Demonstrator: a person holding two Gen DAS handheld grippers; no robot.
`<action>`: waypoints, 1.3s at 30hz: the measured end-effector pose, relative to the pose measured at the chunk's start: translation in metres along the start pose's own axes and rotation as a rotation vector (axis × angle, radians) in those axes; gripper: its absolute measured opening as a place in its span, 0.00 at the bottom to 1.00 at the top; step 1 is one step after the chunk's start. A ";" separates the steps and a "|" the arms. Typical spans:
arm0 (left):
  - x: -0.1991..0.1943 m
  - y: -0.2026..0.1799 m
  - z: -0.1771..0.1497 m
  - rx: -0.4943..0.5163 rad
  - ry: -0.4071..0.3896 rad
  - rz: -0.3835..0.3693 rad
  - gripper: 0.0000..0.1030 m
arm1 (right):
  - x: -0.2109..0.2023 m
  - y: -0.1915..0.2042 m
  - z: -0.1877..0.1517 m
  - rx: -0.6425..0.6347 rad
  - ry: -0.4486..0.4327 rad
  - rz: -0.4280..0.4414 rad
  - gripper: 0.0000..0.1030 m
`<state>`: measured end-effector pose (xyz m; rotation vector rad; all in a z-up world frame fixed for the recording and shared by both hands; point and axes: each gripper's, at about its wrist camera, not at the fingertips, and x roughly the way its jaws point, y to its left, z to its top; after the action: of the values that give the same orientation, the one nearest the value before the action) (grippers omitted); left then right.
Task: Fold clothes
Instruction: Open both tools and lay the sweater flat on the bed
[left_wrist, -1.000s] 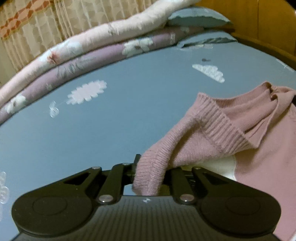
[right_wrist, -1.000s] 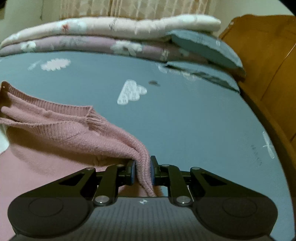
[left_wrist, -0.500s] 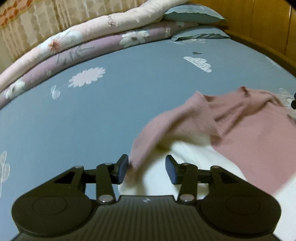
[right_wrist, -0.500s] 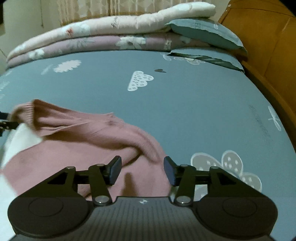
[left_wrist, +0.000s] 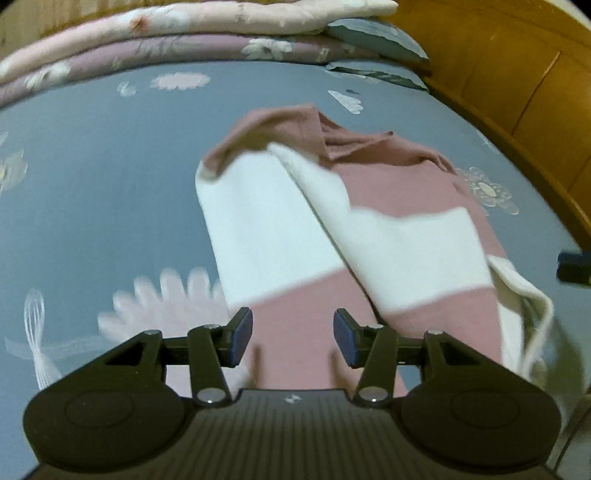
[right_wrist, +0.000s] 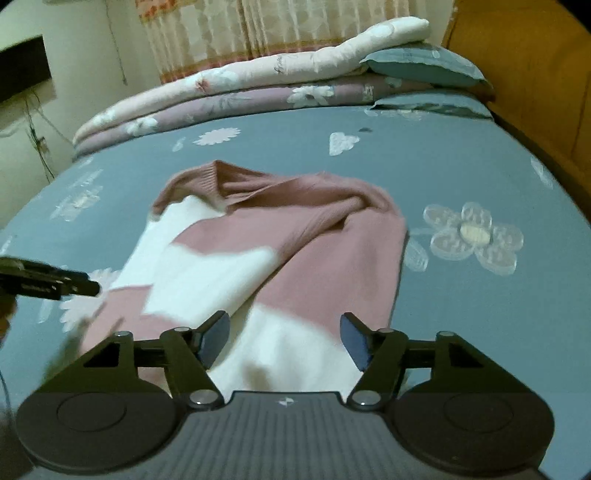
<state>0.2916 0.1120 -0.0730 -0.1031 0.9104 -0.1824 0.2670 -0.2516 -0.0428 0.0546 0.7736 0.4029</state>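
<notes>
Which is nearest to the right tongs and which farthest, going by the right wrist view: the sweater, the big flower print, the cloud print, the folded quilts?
1. sweater, right under the right tongs.
2. big flower print, ahead to the right.
3. cloud print, farther up the sheet.
4. folded quilts, at the far edge.

A blue flower-printed bedsheet (right_wrist: 461, 166) is backed by stacked quilts (right_wrist: 258, 88), a wooden headboard (left_wrist: 517, 81) and patterned curtains (right_wrist: 277, 29).

sweater (left_wrist: 280, 229) motion-blurred, its near hem hidden behind left hand-held gripper (left_wrist: 293, 338), headboard (left_wrist: 517, 85) cropped at frame edge
</notes>
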 end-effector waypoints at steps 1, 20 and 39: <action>-0.004 0.000 -0.009 -0.020 -0.002 -0.004 0.48 | -0.005 0.004 -0.008 0.015 -0.005 0.005 0.70; 0.007 0.014 -0.080 -0.320 -0.065 -0.156 0.63 | -0.047 0.022 -0.098 0.193 -0.032 0.023 0.75; 0.025 0.028 -0.076 -0.384 -0.131 -0.262 0.41 | -0.028 0.031 -0.099 0.178 0.008 0.052 0.75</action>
<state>0.2495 0.1340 -0.1433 -0.5862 0.7899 -0.2390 0.1706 -0.2432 -0.0891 0.2402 0.8157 0.3828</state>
